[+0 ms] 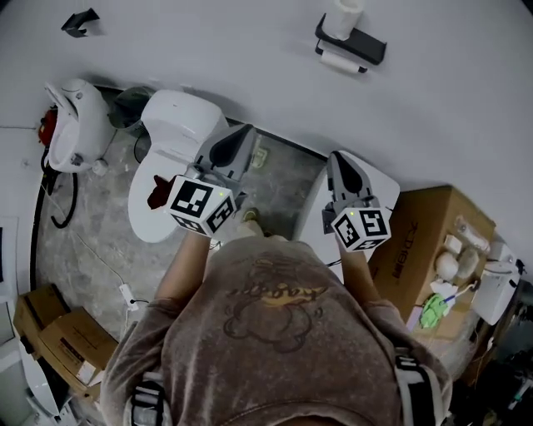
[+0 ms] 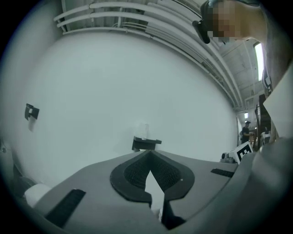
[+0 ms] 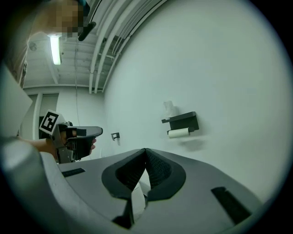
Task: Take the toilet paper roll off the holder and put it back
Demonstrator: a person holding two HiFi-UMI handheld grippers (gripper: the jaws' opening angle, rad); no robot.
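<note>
A black holder is fixed to the white wall, far ahead of both grippers. A white toilet paper roll hangs under it, and a second white roll stands on its top shelf. The right gripper view shows the holder and the hanging roll to the upper right of the jaws. In the left gripper view the holder is small, just above the jaw tips. My left gripper and right gripper are both held out at chest height, shut and empty.
A white toilet stands below the left gripper, with a white fixture further left. A cardboard box with small items sits to the right. A small black hook is on the wall. More boxes lie at lower left.
</note>
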